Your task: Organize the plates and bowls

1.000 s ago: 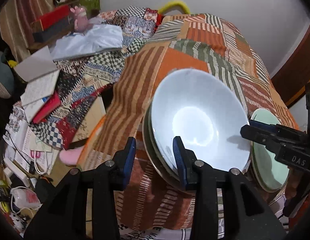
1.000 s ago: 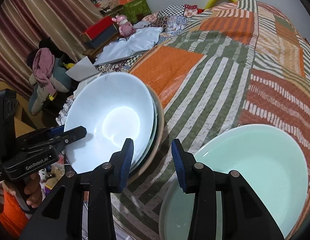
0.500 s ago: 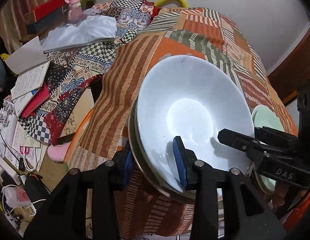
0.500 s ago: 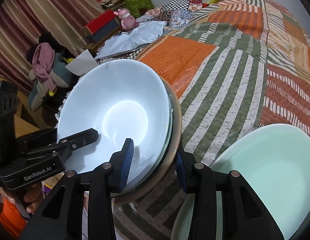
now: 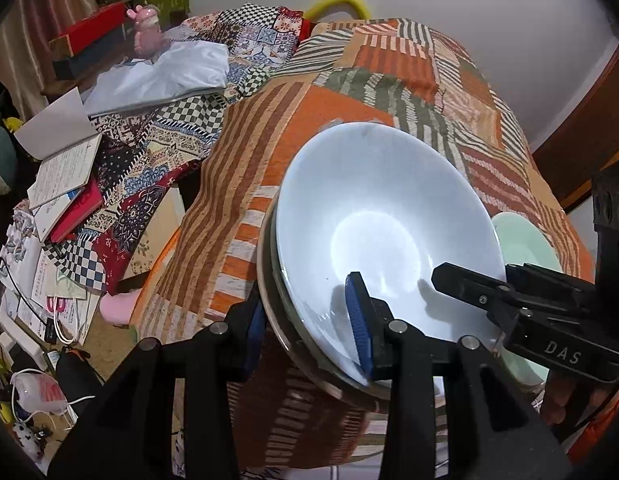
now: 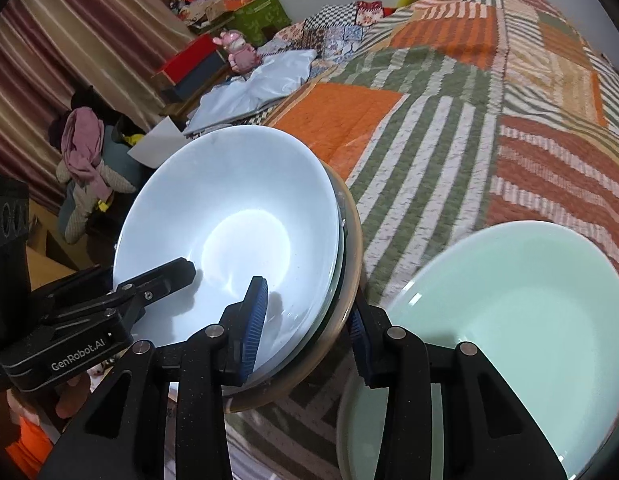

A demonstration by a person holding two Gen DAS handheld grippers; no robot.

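A white bowl (image 5: 385,216) sits on top of a stack of plates with a tan rim (image 5: 269,280) on the patchwork quilt. It also shows in the right wrist view (image 6: 229,216). My left gripper (image 5: 305,320) is open and straddles the stack's near rim, one finger inside the bowl, one outside. My right gripper (image 6: 305,320) is open and straddles the stack's rim (image 6: 351,248) from the other side. A pale green bowl (image 6: 509,320) lies to the right of the stack; its edge shows in the left wrist view (image 5: 525,240).
The quilt (image 6: 489,100) covers a raised surface that drops off near the stack. Books (image 5: 61,176), a white cloth (image 5: 161,76), a pink toy (image 5: 145,30) and boxes lie to the left. Floor clutter with cables (image 5: 37,392) sits below.
Both grippers have moved forward onto the stack's rim, each now with one finger inside the white bowl and one outside. Jaw openings look unchanged.
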